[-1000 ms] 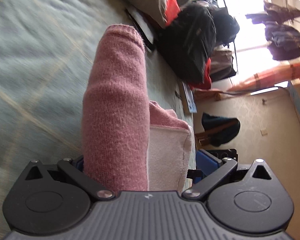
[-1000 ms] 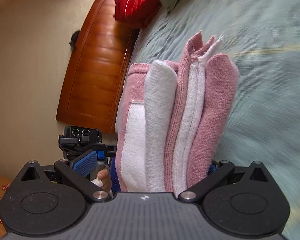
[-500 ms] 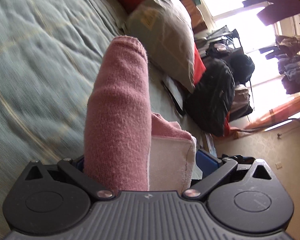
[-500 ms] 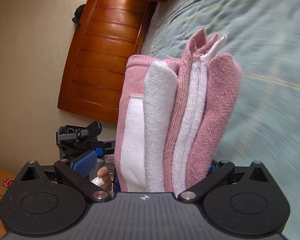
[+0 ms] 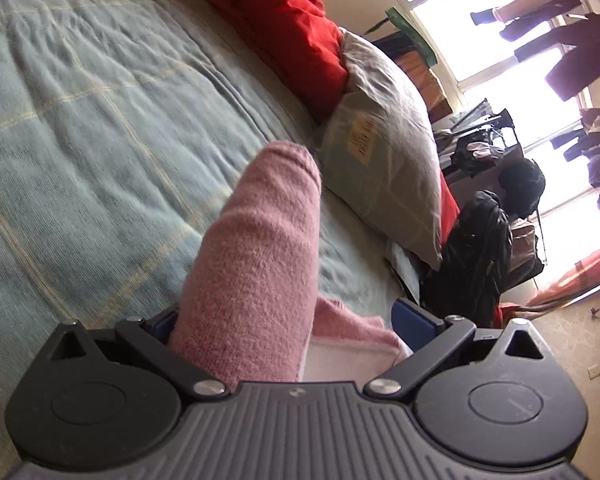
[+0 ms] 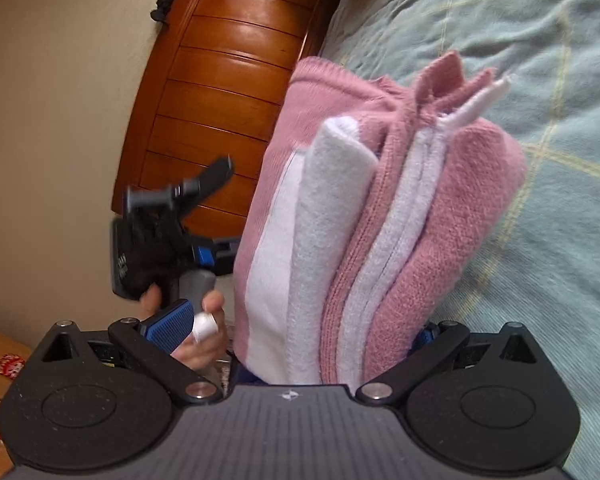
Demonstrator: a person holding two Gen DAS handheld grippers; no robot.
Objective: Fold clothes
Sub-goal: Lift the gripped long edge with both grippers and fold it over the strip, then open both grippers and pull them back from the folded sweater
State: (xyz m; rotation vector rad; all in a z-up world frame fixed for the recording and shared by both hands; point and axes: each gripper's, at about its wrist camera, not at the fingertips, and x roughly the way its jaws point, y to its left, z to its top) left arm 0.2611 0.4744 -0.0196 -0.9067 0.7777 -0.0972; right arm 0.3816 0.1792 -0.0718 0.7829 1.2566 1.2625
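Observation:
A folded pink-and-white knit sweater [image 5: 260,240] is held off the blue-green bedspread [image 5: 80,120] by both grippers. My left gripper [image 5: 288,320] is shut on one end, its blue pads against the pink roll and the white-lined fold. In the right wrist view the sweater [image 6: 380,200] shows as a thick stack of pink and white layers. My right gripper [image 6: 296,328] is shut on it, its right pad buried under the pink layer. The left pad [image 6: 168,320] sits a little off the white edge. The left gripper [image 6: 156,236] and the hand [image 6: 204,320] holding it show behind the stack.
A red pillow [image 5: 292,20] and a grey pillow [image 5: 388,140] lie at the bed's far side, with black bags [image 5: 480,248] beyond. Clothes hang at a bright window [image 5: 560,40]. A wooden headboard [image 6: 228,80] stands against a beige wall. The bedspread [image 6: 540,40] lies flat beside the stack.
Both grippers have swung with the sweater still in them. The left view now faces the pillows; the right view has turned further onto the headboard. The left gripper appears larger and higher.

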